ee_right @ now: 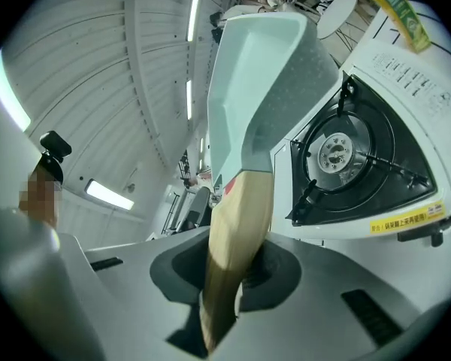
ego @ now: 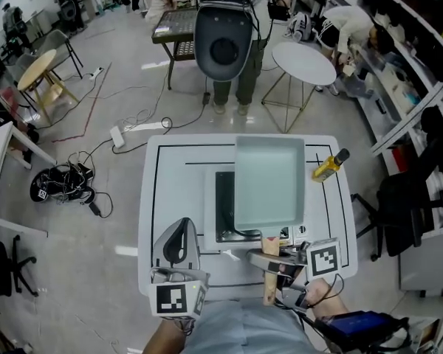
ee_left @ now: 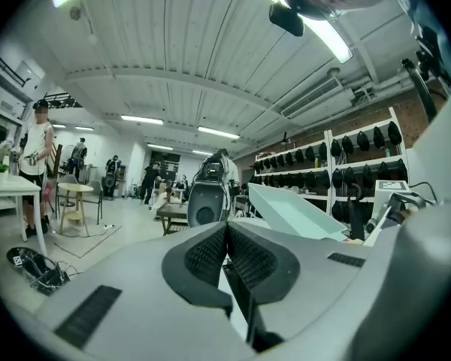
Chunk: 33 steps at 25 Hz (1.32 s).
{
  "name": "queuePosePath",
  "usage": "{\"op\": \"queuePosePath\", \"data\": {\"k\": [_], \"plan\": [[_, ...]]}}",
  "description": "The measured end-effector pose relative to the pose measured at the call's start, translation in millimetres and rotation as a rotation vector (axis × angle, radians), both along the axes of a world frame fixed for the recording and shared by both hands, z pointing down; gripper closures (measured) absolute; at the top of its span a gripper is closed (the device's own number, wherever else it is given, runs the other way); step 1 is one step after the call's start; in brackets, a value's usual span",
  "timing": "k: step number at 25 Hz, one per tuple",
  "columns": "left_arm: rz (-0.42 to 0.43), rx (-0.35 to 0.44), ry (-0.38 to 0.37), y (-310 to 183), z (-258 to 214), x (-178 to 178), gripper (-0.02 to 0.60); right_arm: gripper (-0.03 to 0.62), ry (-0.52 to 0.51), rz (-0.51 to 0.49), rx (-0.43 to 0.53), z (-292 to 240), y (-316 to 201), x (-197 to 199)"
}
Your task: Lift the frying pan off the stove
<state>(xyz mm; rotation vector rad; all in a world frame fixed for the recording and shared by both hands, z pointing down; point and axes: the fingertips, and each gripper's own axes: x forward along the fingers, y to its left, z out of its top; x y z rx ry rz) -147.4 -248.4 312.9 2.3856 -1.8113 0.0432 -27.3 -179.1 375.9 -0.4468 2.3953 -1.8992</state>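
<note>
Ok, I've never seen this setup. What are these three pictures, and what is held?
No robot here: a person holds a two-jaw gripper in each hand. The head view looks down from a camera on their head; each gripper view comes from a camera on that gripper, looking along its jaws. On the white table are a gas stove and a yellow bottle. The right gripper is shut on the wooden handle of the pale green pan, which is tilted up, clear of the burner. The left gripper is shut and empty.
</note>
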Motion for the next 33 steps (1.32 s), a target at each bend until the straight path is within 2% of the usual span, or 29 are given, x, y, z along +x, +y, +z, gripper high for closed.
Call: {"op": "queuePosePath", "data": {"k": [7, 14, 33], "plan": [[0.040, 0.018, 0.003, 10, -5, 7, 0.563, 0.514, 0.006, 0.017, 0.013, -4, 15, 0], [0.045, 0.017, 0.000, 12, -9, 11, 0.563, 0.514, -0.022, 0.007, 0.017, -8, 23, -3], [0.042, 0.023, 0.003, 16, -1, 20, 0.563, 0.514, -0.006, 0.010, 0.022, 1, 26, 8]]}}
